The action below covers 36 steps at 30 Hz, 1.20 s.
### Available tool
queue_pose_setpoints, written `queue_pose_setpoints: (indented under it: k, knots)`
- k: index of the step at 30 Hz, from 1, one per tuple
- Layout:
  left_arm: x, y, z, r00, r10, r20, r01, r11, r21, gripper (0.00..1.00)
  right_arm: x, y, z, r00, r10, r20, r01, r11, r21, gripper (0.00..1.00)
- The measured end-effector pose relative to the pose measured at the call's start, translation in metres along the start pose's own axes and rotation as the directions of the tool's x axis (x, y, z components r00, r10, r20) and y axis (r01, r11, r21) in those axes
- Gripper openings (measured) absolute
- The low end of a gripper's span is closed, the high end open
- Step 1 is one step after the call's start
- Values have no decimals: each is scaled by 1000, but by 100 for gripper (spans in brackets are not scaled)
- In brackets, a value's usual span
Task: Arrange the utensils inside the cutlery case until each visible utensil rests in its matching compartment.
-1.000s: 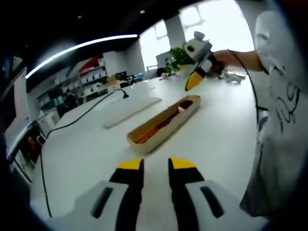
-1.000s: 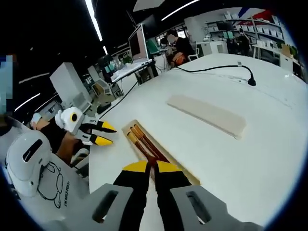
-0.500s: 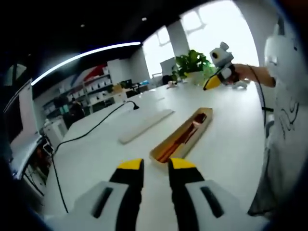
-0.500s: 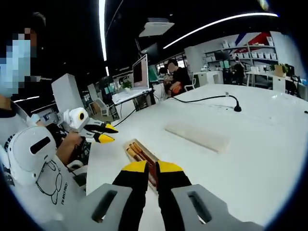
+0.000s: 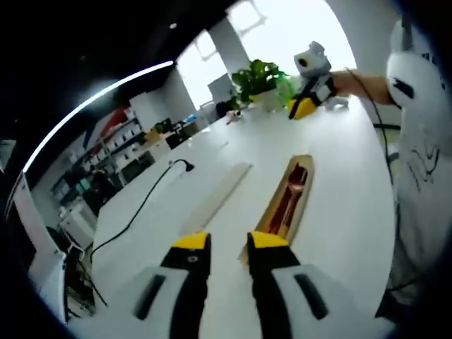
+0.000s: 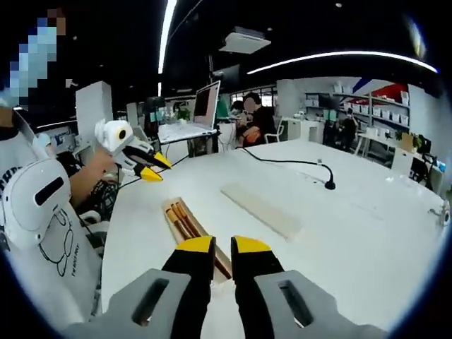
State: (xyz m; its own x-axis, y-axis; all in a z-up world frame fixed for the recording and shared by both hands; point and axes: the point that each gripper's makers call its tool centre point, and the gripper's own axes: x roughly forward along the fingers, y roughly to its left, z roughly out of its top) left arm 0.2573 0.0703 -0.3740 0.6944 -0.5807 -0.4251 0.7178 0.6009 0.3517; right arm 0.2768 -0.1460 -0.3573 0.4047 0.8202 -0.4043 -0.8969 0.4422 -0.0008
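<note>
- right now my left gripper point(image 5: 228, 242) hangs above the white table point(image 5: 339, 176), its yellow-tipped jaws parted a little with nothing between them.
- just past its tips lies the wooden cutlery case point(image 5: 287, 204), long and narrow, flat on the table; reddish-brown utensils point(image 5: 291, 198) lie inside along its length, though i can't make out which compartment each sits in.
- my right gripper point(image 6: 215, 245) is up off the table too, jaws slightly apart and holding nothing.
- beside the case, apart from it, lies a pale flat lid point(image 6: 260, 210).
- a black cable point(image 6: 286, 162) runs across the far side of the table.
</note>
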Motion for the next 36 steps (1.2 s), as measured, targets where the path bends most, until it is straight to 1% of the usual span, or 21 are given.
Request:
queue_pose_setpoints:
  k: [2,5,7,12,17,20,21,23,30,33,34,35,36]
  knots:
    - [5,-2,4,1000,-17,1,17,1000,7,21,0,0,3,1000,1,-17,-2,999,-54,10]
    - [10,1,10,1000,-27,-9,27,999,43,23,2,2,7,1000,8,-20,-9,997,-79,12]
    - [12,4,13,999,-38,-17,38,998,53,23,3,1,9,1000,10,-29,-13,995,-99,12]
    - [16,9,17,996,-72,-49,76,994,85,23,4,-6,7,999,7,-50,-13,992,-125,12]
    - [23,17,19,992,-110,-69,115,991,72,22,7,-14,3,998,12,-65,-20,992,-126,13]
    - [25,18,19,987,-128,-94,136,987,80,22,10,-17,3,996,13,-90,-30,982,-185,18]
    - [26,18,17,983,-137,-119,149,984,97,22,10,-17,3,996,11,-93,-28,982,-187,18]
    - [28,17,17,978,-149,-144,166,980,113,23,11,-18,3,993,11,-114,-34,980,-196,18]
    - [34,19,21,963,-189,-190,216,968,128,23,14,-22,8,988,-3,-152,-37,965,-259,19]
    - [37,23,22,956,-198,-216,230,965,130,23,15,-25,8,981,-5,-192,-52,955,-291,19]
    - [38,25,21,950,-201,-239,236,963,130,23,16,-26,8,980,-11,-201,-52,951,-305,19]
    - [39,26,21,947,-201,-249,239,961,137,23,17,-29,9,977,-19,-210,-51,945,-322,19]
    - [40,26,20,943,-204,-262,247,959,141,23,19,-30,10,977,-22,-211,-49,945,-324,19]
